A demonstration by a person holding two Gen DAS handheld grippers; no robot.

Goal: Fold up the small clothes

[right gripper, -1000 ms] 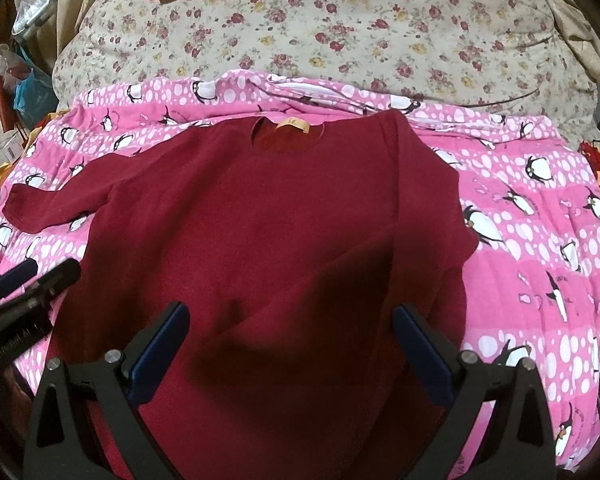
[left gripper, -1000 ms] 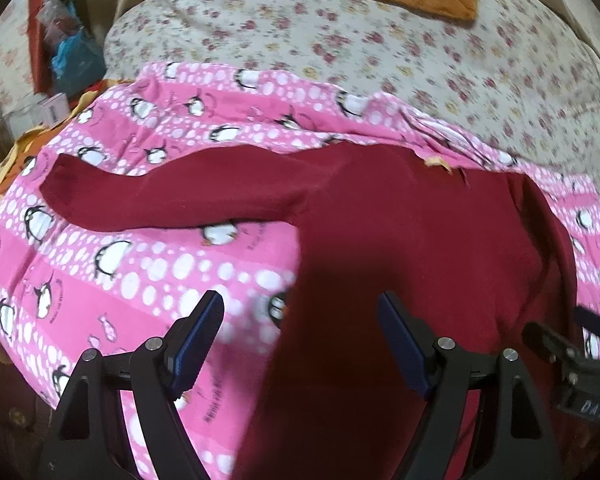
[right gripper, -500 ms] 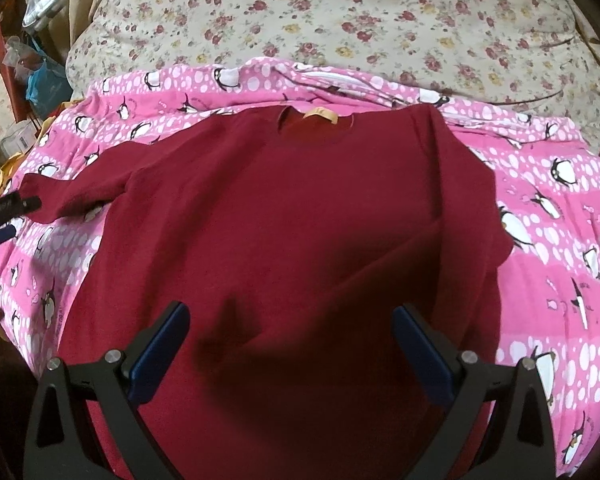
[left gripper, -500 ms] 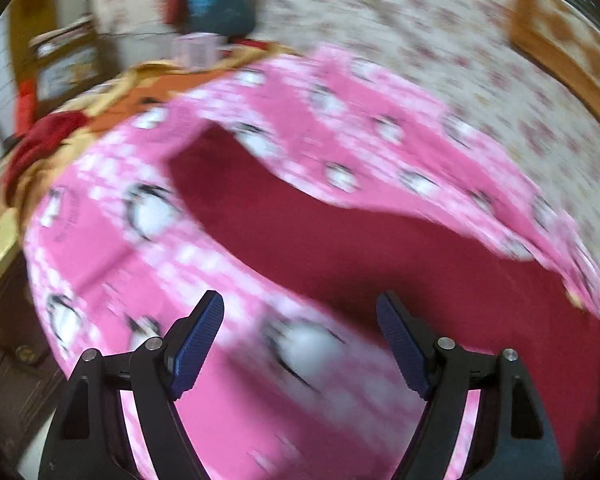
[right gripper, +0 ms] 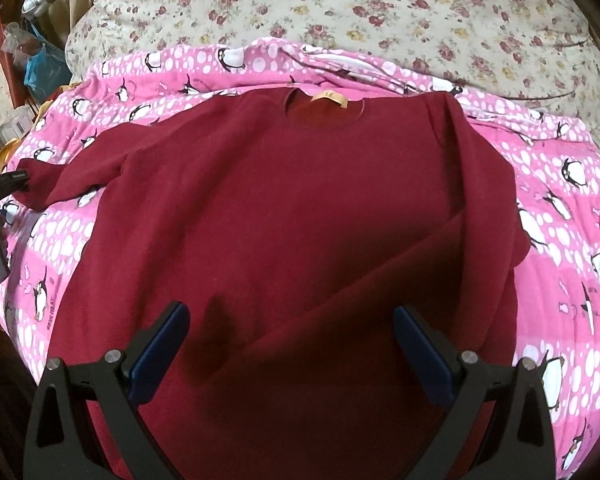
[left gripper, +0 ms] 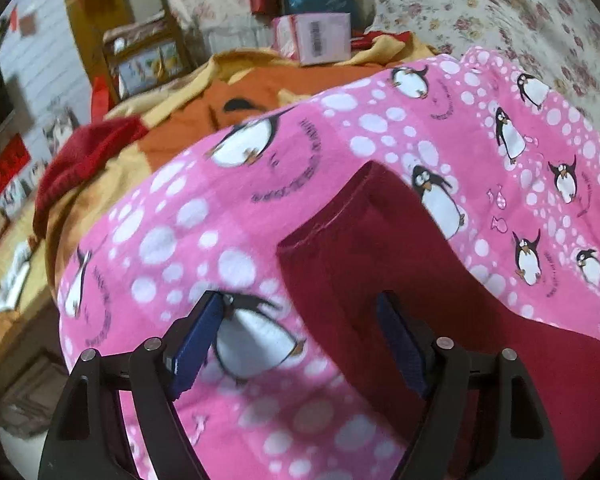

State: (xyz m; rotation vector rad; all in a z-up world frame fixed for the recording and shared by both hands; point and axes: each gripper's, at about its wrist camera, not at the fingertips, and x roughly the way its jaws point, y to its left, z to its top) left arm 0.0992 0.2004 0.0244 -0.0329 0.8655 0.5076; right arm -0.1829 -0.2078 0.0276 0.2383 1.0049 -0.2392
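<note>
Right wrist view showed the right gripper (right gripper: 288,344) low over the hem, its blue-padded jaws spread wide and grasping nothing. Beneath it the maroon sweater (right gripper: 276,208) lay face up on the pink penguin blanket (right gripper: 560,208), soft and fleecy, with one sleeve already folded diagonally across the body. A yellow neck label (right gripper: 329,99) sat at the collar on the far side. The other sleeve (right gripper: 56,184) stretched out flat towards the left gripper (right gripper: 4,184), seen at the frame's edge.

From the left wrist camera, the left gripper (left gripper: 304,336) hovered just short of the sleeve's cuff (left gripper: 332,216), jaws released, one pad over blanket and the other over maroon cloth. Beyond lay an orange and yellow blanket (left gripper: 204,108) with a red knit garment (left gripper: 84,156) on it, then a pink box (left gripper: 314,38). A floral quilt (right gripper: 380,8) covered the bed farthest back.
</note>
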